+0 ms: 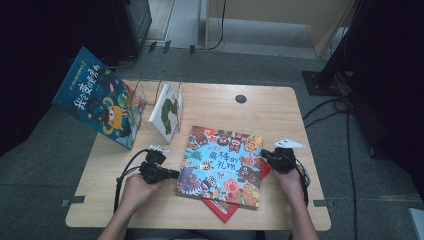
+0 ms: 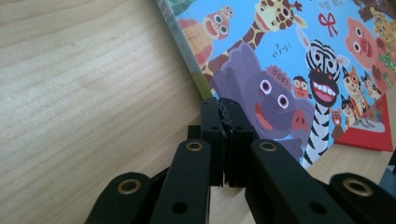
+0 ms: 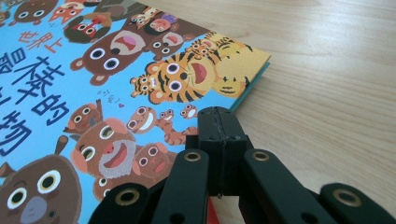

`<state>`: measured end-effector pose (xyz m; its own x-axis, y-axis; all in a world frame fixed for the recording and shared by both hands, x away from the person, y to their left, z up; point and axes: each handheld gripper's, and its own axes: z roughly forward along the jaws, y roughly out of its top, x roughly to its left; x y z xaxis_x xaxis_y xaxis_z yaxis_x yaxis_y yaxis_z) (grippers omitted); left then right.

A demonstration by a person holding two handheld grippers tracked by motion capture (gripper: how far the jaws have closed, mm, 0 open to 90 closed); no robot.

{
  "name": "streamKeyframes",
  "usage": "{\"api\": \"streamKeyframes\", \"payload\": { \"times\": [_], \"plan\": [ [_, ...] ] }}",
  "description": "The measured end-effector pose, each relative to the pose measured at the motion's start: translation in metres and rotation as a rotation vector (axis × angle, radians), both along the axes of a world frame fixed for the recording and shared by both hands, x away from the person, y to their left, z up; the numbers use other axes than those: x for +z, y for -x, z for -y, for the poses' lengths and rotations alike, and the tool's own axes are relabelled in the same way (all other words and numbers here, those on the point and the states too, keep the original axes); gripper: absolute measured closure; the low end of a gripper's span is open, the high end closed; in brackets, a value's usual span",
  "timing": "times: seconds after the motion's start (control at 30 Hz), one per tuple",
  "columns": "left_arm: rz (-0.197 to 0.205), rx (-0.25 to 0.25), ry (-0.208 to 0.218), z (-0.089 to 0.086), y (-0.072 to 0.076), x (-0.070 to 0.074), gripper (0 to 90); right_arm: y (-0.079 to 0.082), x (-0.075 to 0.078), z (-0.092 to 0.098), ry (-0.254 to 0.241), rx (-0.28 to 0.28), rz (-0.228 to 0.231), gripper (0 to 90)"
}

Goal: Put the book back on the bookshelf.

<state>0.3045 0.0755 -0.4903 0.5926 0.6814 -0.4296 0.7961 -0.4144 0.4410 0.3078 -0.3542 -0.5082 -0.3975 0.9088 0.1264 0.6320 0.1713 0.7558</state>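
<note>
A picture book [image 1: 222,165] with cartoon animals on a blue cover lies flat in the middle of the wooden table [image 1: 280,110], on top of a red book [image 1: 225,207]. My left gripper [image 1: 176,174] rests low at the picture book's left edge, jaws shut with nothing between them. In the left gripper view its tips [image 2: 223,105] sit right at the cover's edge [image 2: 280,70]. My right gripper [image 1: 263,154] is at the book's right edge, also shut and empty. The right gripper view shows its tips [image 3: 218,114] just over the cover [image 3: 93,93] near the tiger corner.
A wire book rack [image 1: 150,95] stands at the back left of the table. A large blue book [image 1: 97,97] leans against its left side, and a white book with a green picture [image 1: 166,112] stands in it. A black round grommet [image 1: 241,99] sits near the far edge.
</note>
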Motion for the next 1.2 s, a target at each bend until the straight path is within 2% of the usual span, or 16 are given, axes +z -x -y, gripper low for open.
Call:
{"api": "streamKeyframes", "payload": {
  "times": [0.27, 0.33, 0.5, 0.63, 0.8, 1.03, 1.2],
  "plan": [
    [-0.001, 0.003, 0.001, -0.002, 0.014, 0.000, 89.4, -0.013, 0.001, -0.011, 0.004, 0.005, -0.006, 90.0],
    [-0.004, 0.008, 0.002, -0.003, 0.018, 0.000, 89.4, -0.016, 0.000, -0.013, -0.001, 0.010, 0.004, 90.0],
    [-0.010, 0.017, 0.011, -0.003, 0.027, 0.000, 89.5, -0.027, -0.001, -0.020, 0.001, 0.014, -0.014, 90.0],
    [-0.011, 0.019, 0.015, 0.001, 0.032, -0.001, 89.6, -0.031, -0.003, -0.019, -0.013, 0.025, -0.015, 90.0],
    [-0.002, 0.007, 0.016, 0.013, 0.036, 0.000, 90.0, -0.024, 0.004, -0.012, 0.007, 0.007, 0.000, 90.0],
    [0.003, -0.045, 0.040, 0.033, 0.036, 0.001, 89.9, -0.004, 0.009, -0.003, -0.001, 0.003, 0.011, 89.7],
    [0.015, -0.084, 0.033, 0.050, 0.036, 0.001, 90.0, 0.007, 0.009, -0.002, 0.004, 0.008, 0.013, 89.4]
  ]
}}
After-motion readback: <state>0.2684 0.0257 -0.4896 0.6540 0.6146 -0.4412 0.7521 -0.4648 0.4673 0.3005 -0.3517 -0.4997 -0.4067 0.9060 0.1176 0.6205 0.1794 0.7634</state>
